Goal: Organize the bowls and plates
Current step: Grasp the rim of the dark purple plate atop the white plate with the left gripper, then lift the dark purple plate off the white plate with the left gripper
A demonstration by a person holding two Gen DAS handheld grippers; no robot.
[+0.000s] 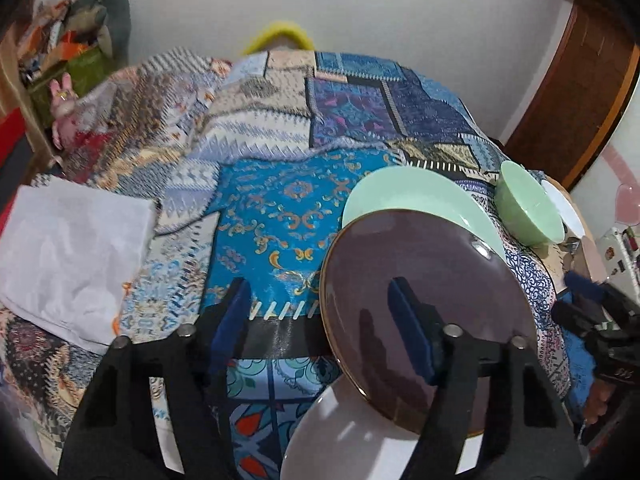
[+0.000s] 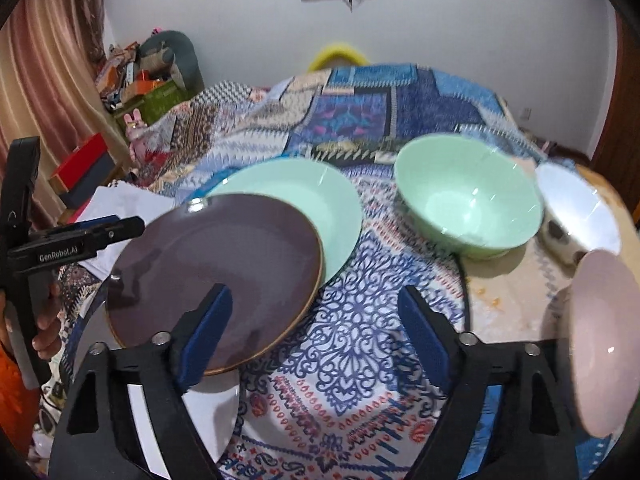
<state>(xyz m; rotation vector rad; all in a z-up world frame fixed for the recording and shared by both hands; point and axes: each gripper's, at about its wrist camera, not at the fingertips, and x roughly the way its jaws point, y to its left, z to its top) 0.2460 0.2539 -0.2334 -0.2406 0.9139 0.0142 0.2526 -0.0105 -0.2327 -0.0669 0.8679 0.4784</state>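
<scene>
A purple-brown plate (image 1: 432, 280) (image 2: 216, 264) lies tilted, overlapping a mint green plate (image 1: 404, 196) (image 2: 304, 196) and a white plate (image 1: 352, 436) (image 2: 208, 412) on the patterned cloth. My left gripper (image 1: 320, 320) is open, its right finger over the purple plate. My right gripper (image 2: 316, 332) is open, its left finger over the purple plate's near edge. A mint green bowl (image 2: 468, 200) (image 1: 528, 208), a white bowl (image 2: 576, 208) (image 1: 564, 208) and a pink bowl (image 2: 600, 340) stand to the right.
A patterned blue cloth (image 1: 280, 208) (image 2: 360, 340) covers the table. White paper (image 1: 68, 252) lies at the left. The other gripper shows at the right edge of the left wrist view (image 1: 600, 328) and at the left of the right wrist view (image 2: 60, 248). Clutter (image 2: 136, 76) stands by the wall.
</scene>
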